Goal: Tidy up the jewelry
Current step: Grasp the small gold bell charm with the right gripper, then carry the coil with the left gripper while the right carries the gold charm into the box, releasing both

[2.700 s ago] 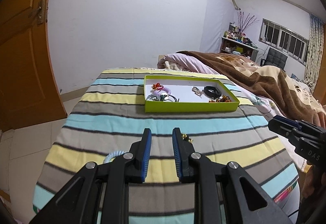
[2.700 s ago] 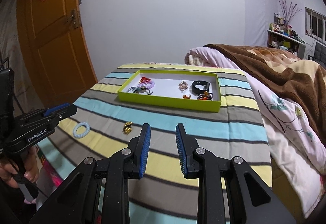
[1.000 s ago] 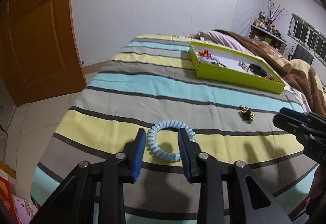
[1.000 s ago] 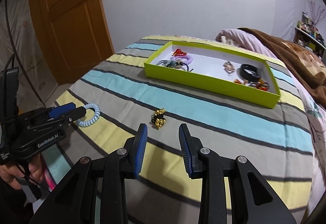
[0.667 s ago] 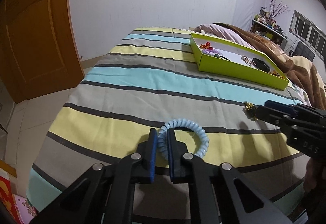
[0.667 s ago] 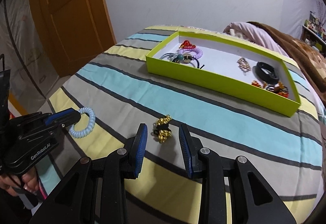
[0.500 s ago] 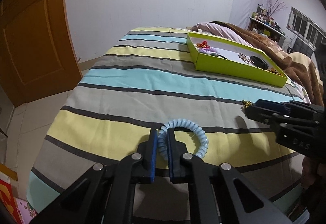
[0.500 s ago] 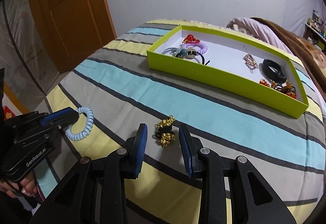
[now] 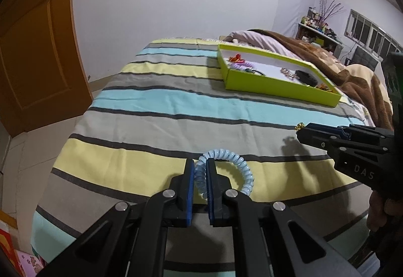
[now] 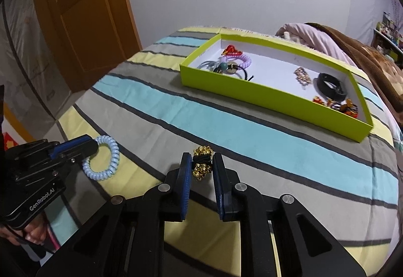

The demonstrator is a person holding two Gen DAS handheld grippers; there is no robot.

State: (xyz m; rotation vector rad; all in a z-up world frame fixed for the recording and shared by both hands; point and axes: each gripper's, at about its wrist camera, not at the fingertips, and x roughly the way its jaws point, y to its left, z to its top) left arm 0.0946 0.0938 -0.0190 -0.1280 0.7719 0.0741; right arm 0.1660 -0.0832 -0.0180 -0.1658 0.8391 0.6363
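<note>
My left gripper [image 9: 200, 166] is shut on a light blue spiral hair tie [image 9: 241, 166], which rests on the striped bedspread; it also shows in the right wrist view [image 10: 108, 158]. My right gripper [image 10: 201, 163] is open, its jaws on either side of a gold-bead hair tie [image 10: 201, 166] lying on the bedspread, a gap on the right side. In the left wrist view the gold beads [image 9: 299, 126] peek past the right gripper's tip. A lime green tray [image 10: 264, 93] farther back holds several hair ties and clips.
The striped bedspread [image 10: 226, 126] drops off at its near and left edges. An orange wooden door [image 10: 83, 12] stands at the left. A brown blanket [image 9: 327, 60] lies to the right of the tray.
My left gripper closed on the blue spiral hair tie. My right gripper moved down and forward until its open jaws came around the gold-bead hair tie.
</note>
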